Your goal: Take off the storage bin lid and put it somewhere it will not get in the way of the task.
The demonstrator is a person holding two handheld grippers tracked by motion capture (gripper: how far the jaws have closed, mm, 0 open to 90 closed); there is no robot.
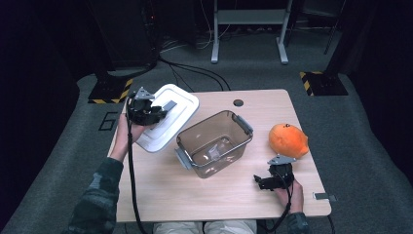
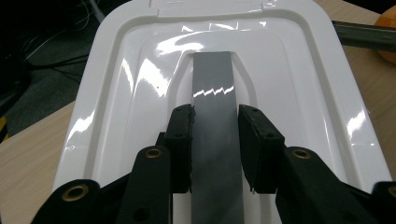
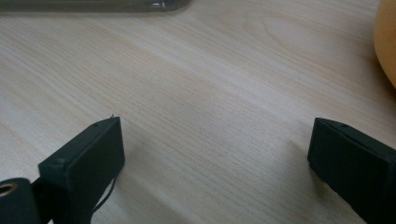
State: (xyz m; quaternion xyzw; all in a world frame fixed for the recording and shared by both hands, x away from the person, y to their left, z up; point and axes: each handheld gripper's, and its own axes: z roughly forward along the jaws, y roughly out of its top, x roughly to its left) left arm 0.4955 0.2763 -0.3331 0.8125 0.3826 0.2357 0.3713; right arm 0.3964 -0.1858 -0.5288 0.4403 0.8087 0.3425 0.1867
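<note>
A white lid [image 1: 168, 117] with a grey handle strip [image 2: 214, 93] hangs over the table's far left corner. My left gripper [image 1: 155, 113] is shut on that handle; in the left gripper view both pads press the strip's sides [image 2: 215, 149]. A clear brown-tinted bin [image 1: 214, 143] with grey end latches stands open at the table's middle. An orange plush toy [image 1: 288, 140] lies at the right. My right gripper [image 1: 260, 184] rests low at the front right, open, with bare wood between its jaws [image 3: 215, 149].
The wooden table [image 1: 160, 190] has a round cable hole [image 1: 238, 103] at its far edge. Grey carpet surrounds it, with cables and a white frame's legs [image 1: 249, 29] beyond. A small grey clip [image 1: 325, 197] sits at the table's front right corner.
</note>
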